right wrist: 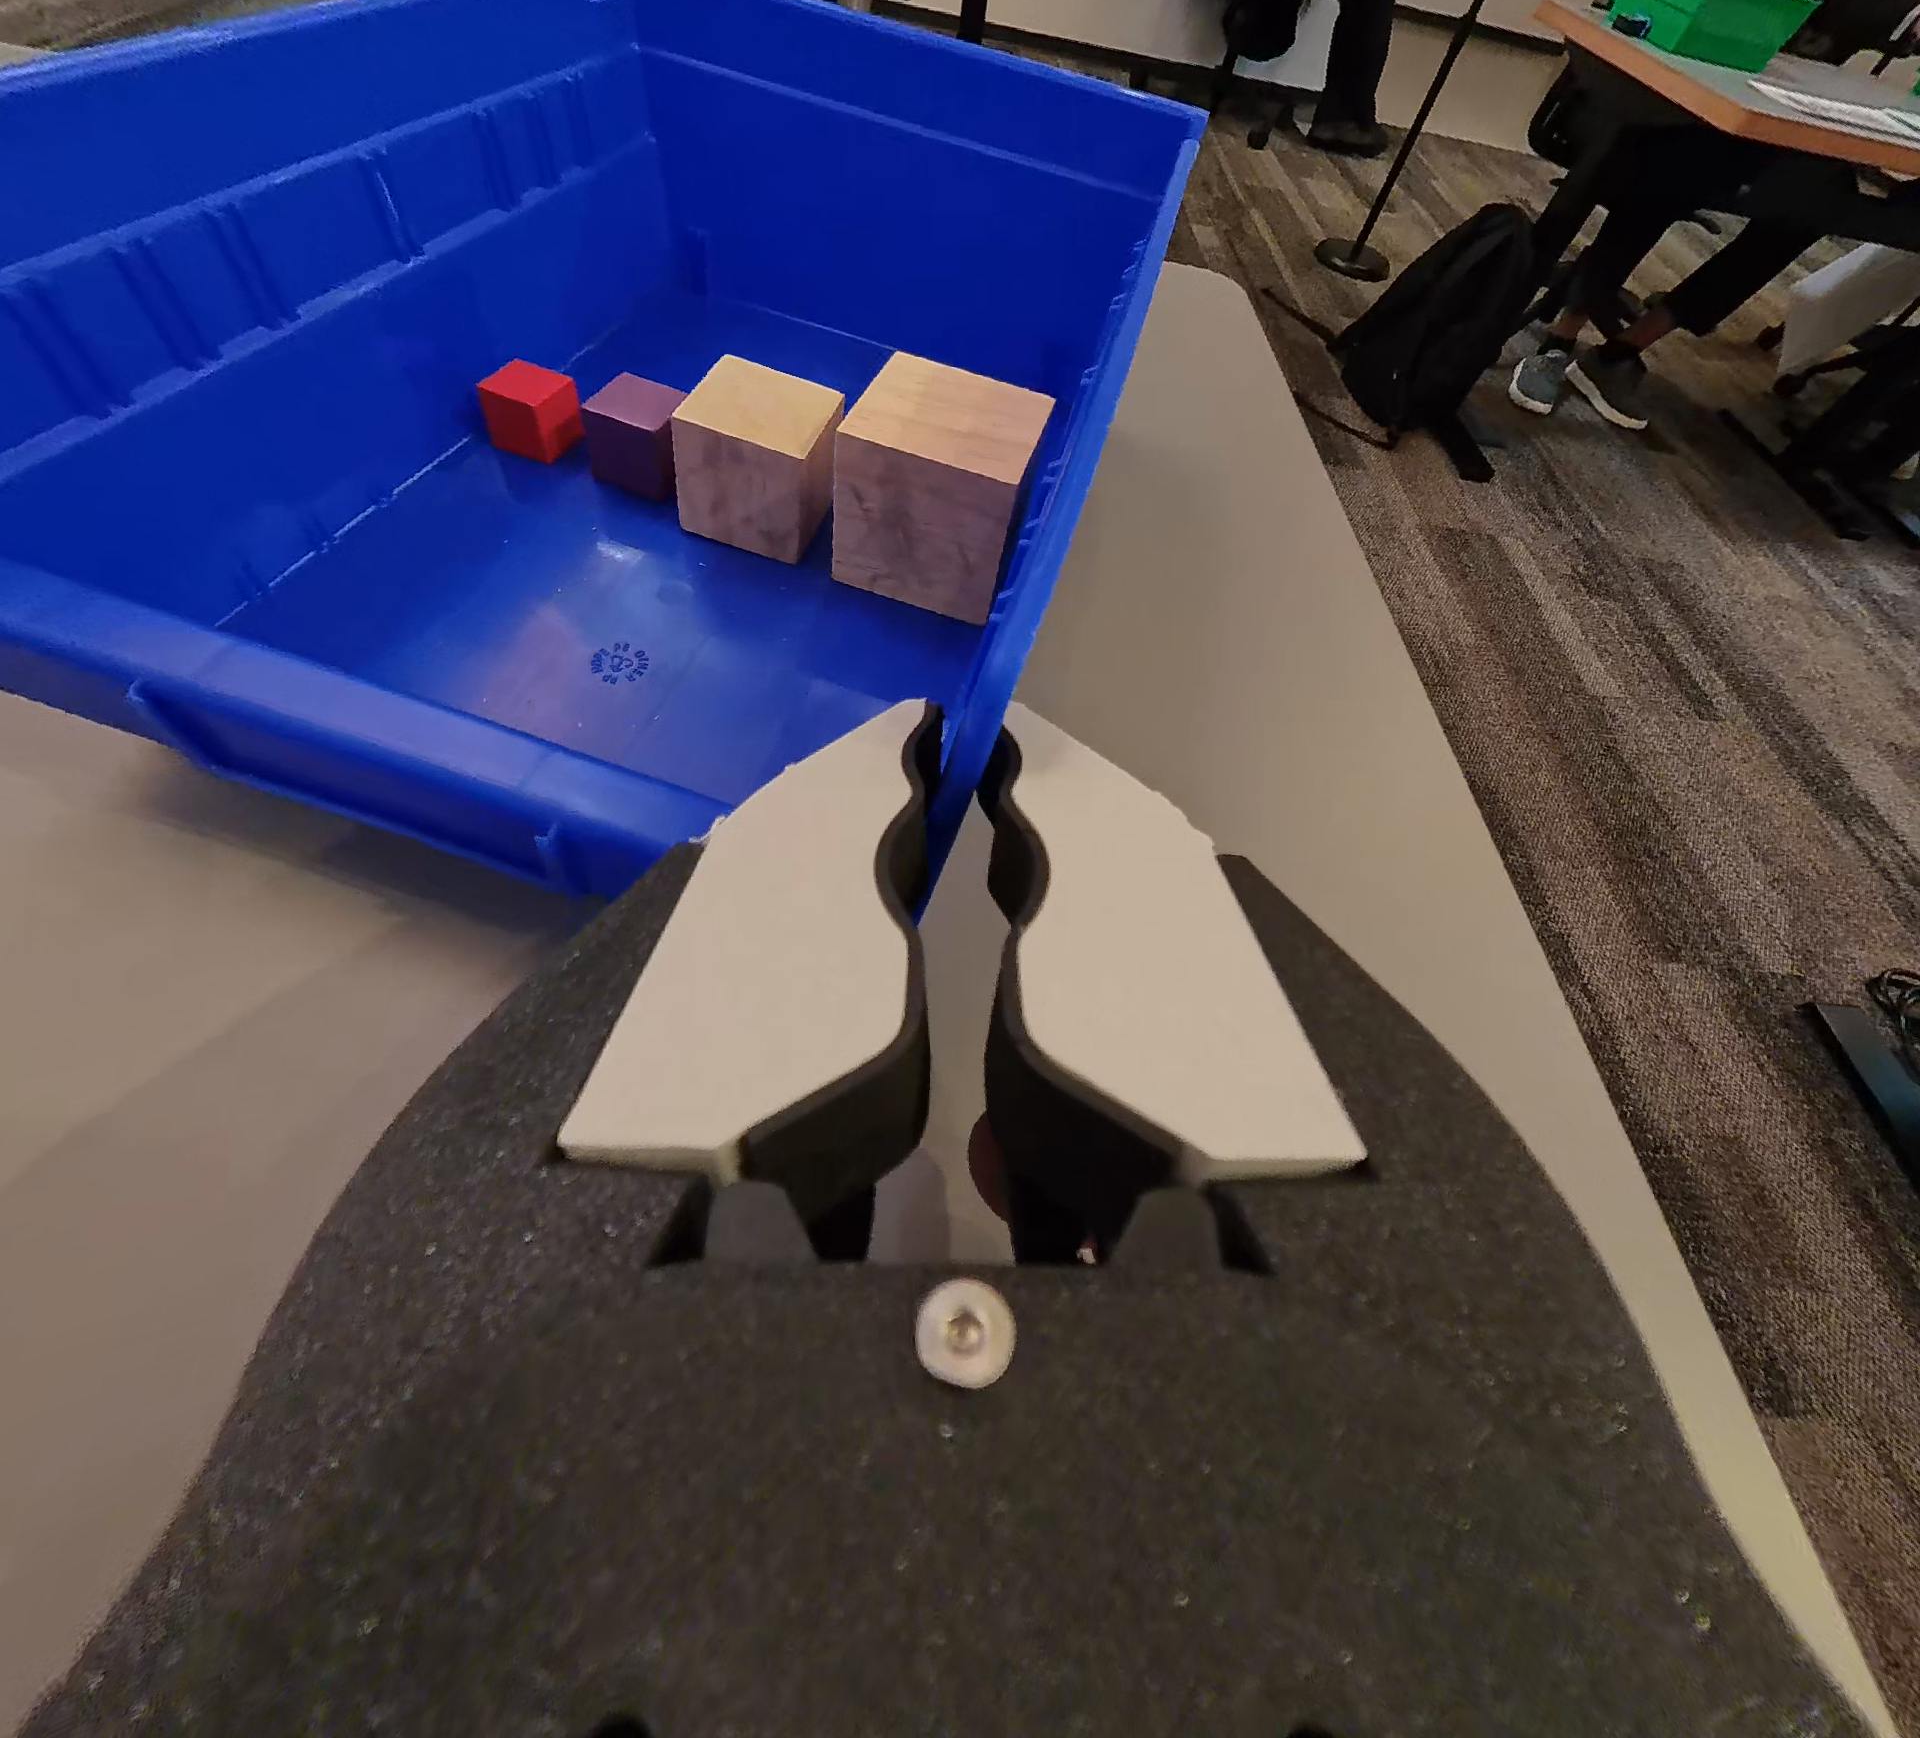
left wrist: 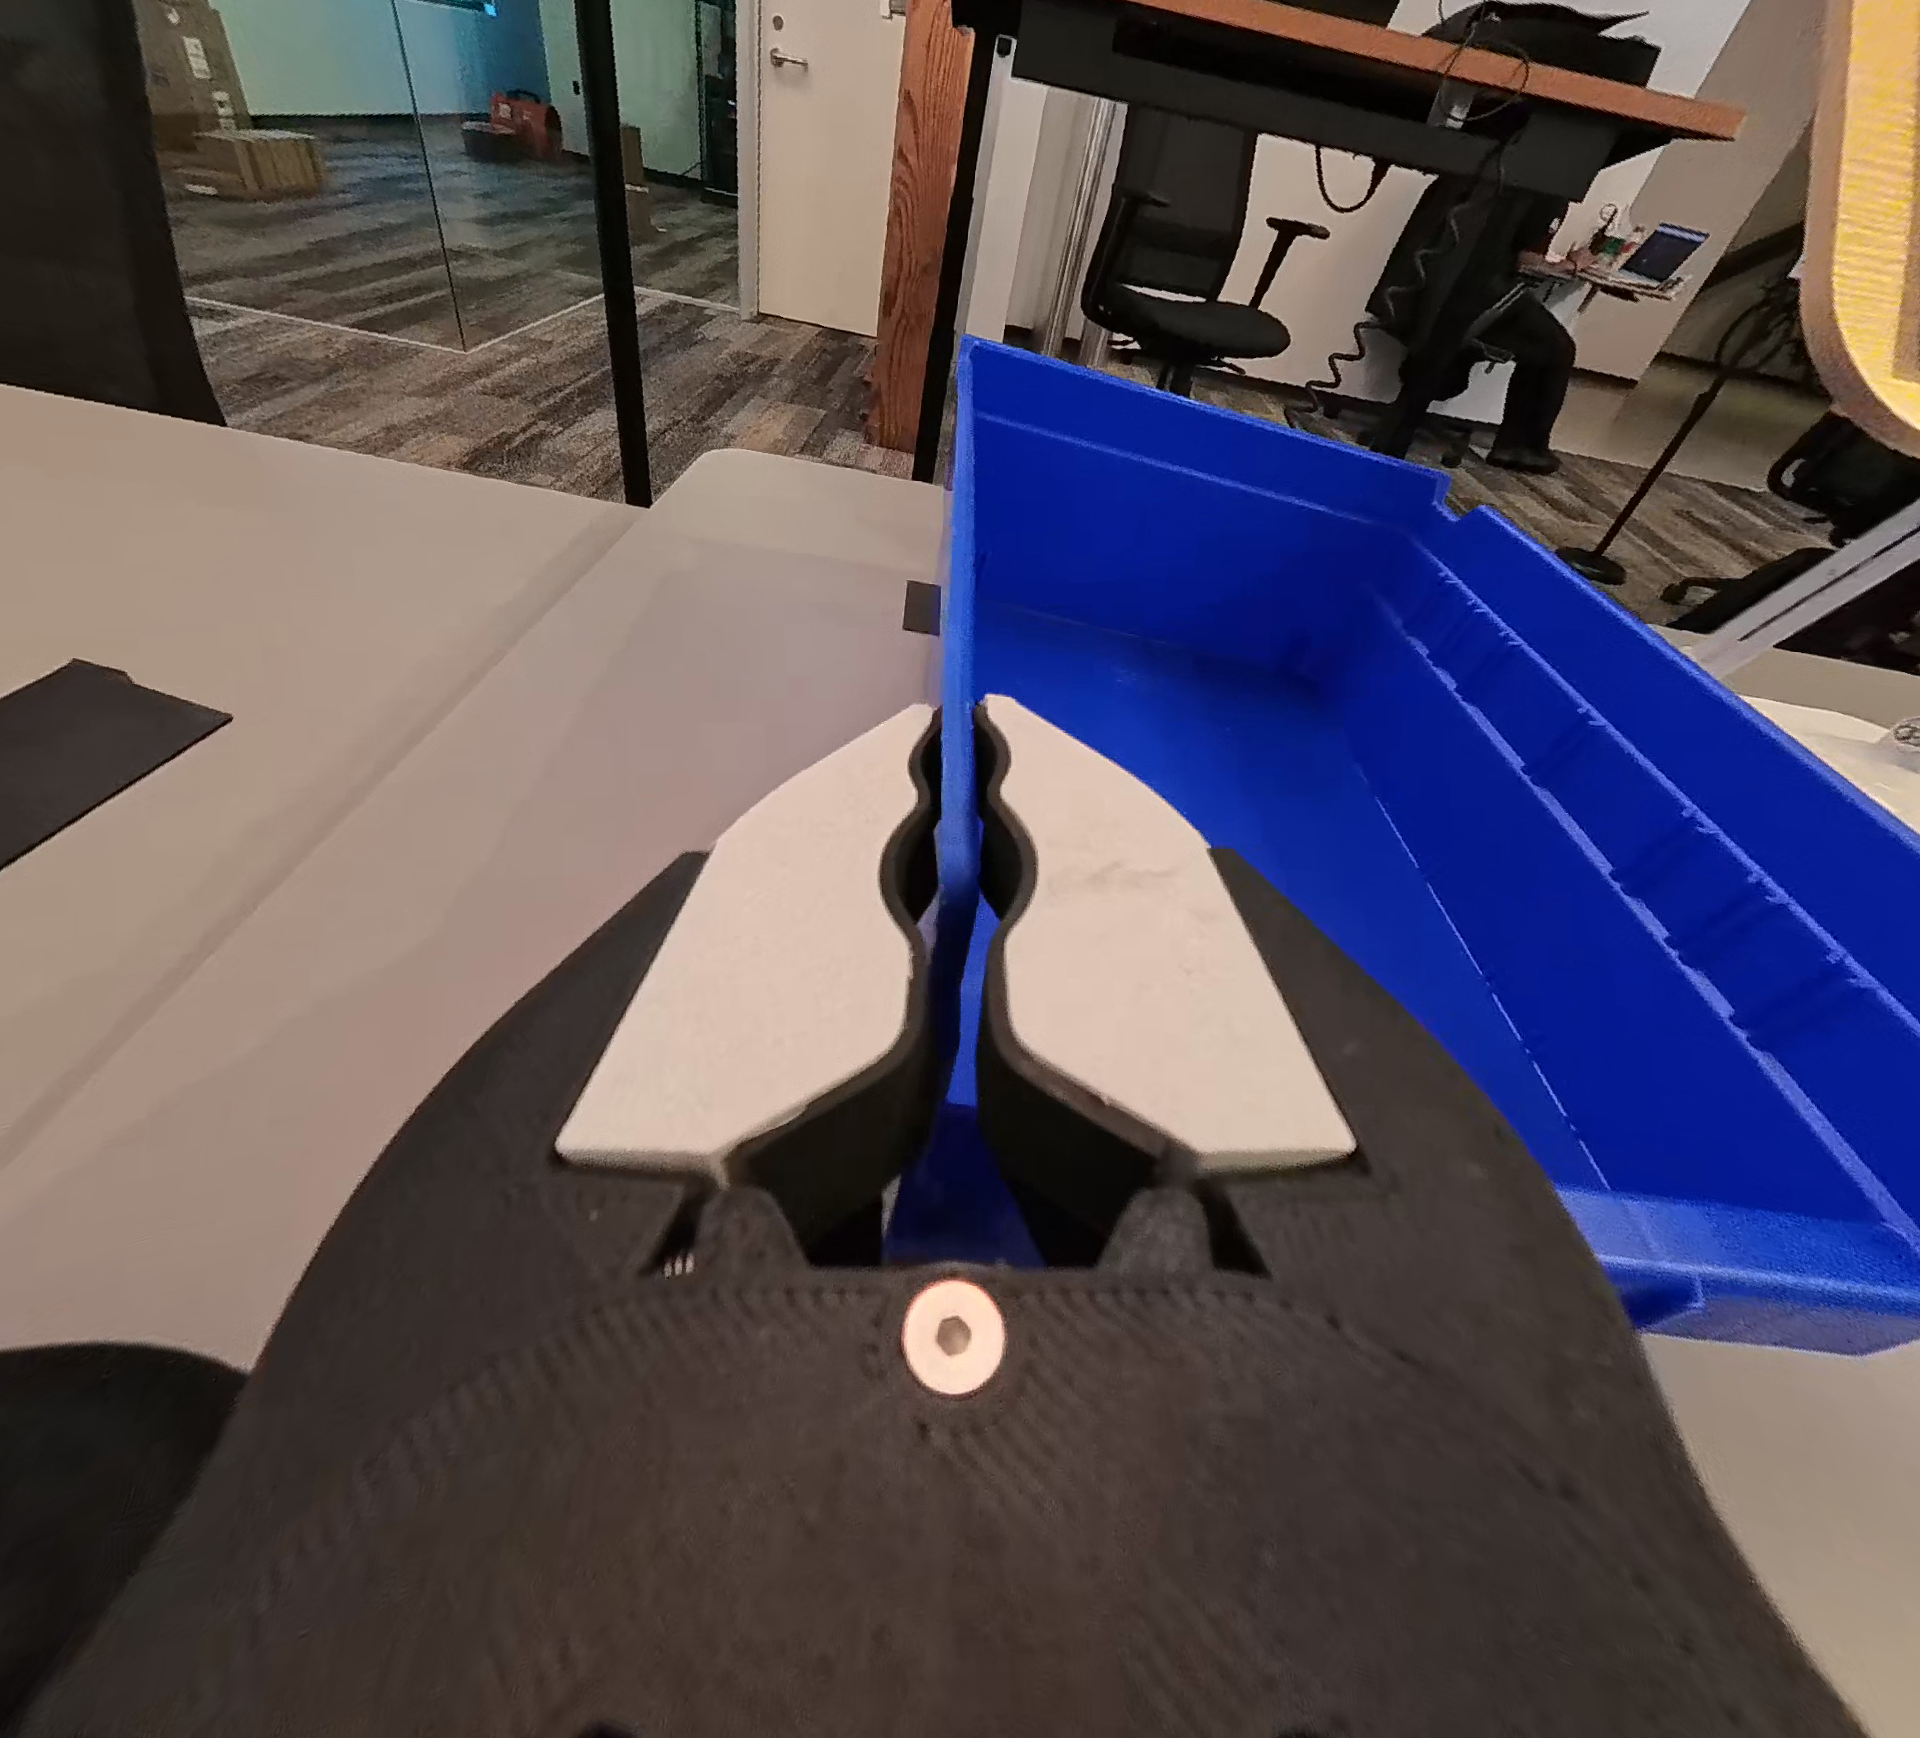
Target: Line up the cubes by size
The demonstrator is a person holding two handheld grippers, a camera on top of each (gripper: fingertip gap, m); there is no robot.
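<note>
A blue bin [right wrist: 312, 234] stands on the grey table [right wrist: 1247, 545]. Inside it, along the far wall, several cubes stand in a row that grows in size from left to right: a small red cube [right wrist: 530, 421], a purple cube [right wrist: 632, 433], a wooden cube [right wrist: 753, 457] and a larger wooden cube [right wrist: 935, 483] against the right wall. My right gripper [right wrist: 961, 722] is shut on the bin's right wall near its front corner. My left gripper [left wrist: 958, 717] is shut on the left wall of the bin [left wrist: 1351, 545]. The cubes do not show in the left wrist view.
A black mat [left wrist: 83, 753] lies on the table to the left, and a black tape mark [left wrist: 922, 608] sits beside the bin. The table's right edge [right wrist: 1455, 753] drops to carpet. Beyond are a backpack [right wrist: 1444, 327], office chairs, seated people and a green bin [right wrist: 1704, 10]. One gripper's finger ends stand about 90 centimeters off the other's.
</note>
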